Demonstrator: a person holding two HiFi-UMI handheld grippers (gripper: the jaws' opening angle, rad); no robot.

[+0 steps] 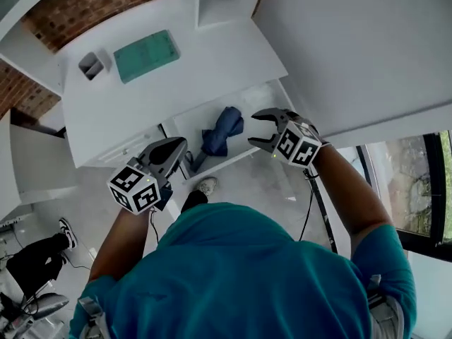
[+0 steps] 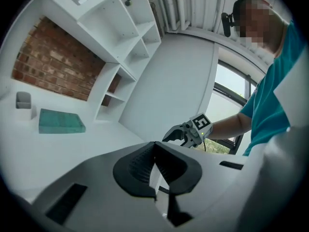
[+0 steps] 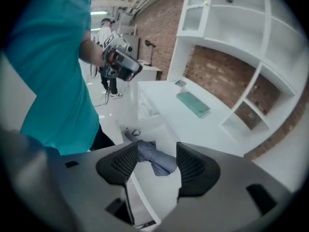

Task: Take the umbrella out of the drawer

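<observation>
A folded blue umbrella [image 1: 222,129] [image 3: 155,159] lies in the open white drawer [image 1: 260,104] under the desk, its handle end toward the drawer's front. My right gripper [image 1: 253,128] [image 3: 157,151] hovers just right of the umbrella and above it, tilted down, jaws open with nothing between the pads; the umbrella shows through the gap farther below. My left gripper [image 1: 180,147] [image 2: 154,146] hangs left of the drawer's front edge, its pads meeting at the tips, empty. Each gripper shows in the other's view: the right gripper [image 2: 176,134] and the left gripper [image 3: 130,69].
On the white desk [image 1: 198,69] lie a teal pad [image 1: 146,54] and a small grey holder [image 1: 92,66]. White shelves [image 1: 222,2] stand behind against brick. My shoe [image 1: 206,186] is below the drawer front. Another person's legs [image 1: 35,253] are at the left.
</observation>
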